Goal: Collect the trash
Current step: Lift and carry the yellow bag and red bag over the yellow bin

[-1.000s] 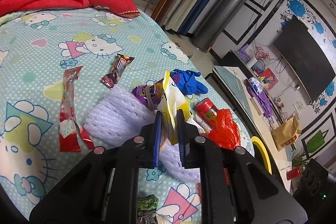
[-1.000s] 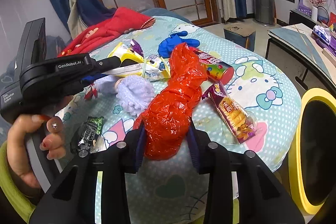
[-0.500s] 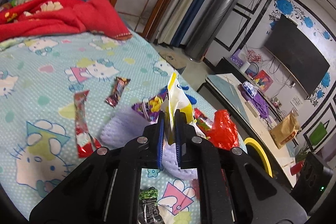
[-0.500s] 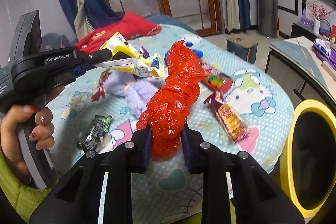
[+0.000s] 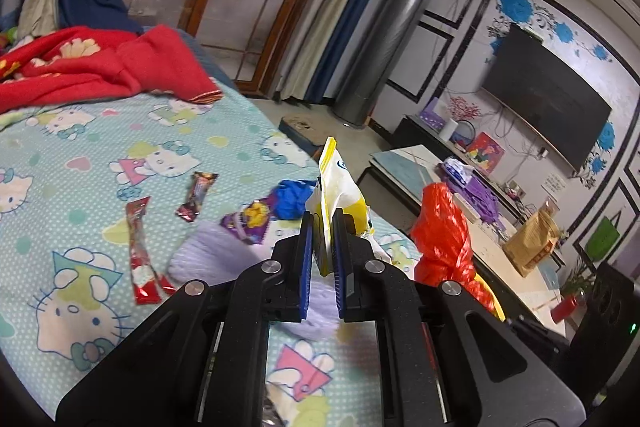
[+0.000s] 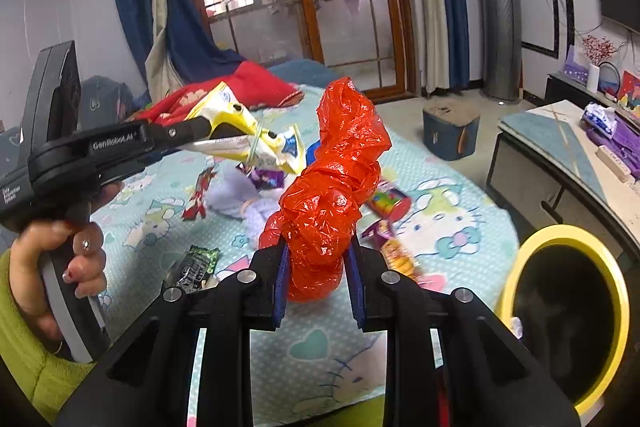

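Observation:
My left gripper is shut on a yellow and white snack bag and holds it above the bed; it also shows in the right wrist view. My right gripper is shut on a crumpled red plastic bag, lifted off the bed; the bag also shows in the left wrist view. A bin with a yellow rim stands low at the right, beside the bed.
On the Hello Kitty bedsheet lie a red wrapper, a dark candy wrapper, a purple packet, a blue glove, white foam netting, a green packet and an orange snack bag. A red blanket lies at the bed's far end.
Both grippers have risen from the bed, each carrying its item: the yellow snack bag in the left, the red plastic bag in the right. The bin's opening shows more in the right wrist view.

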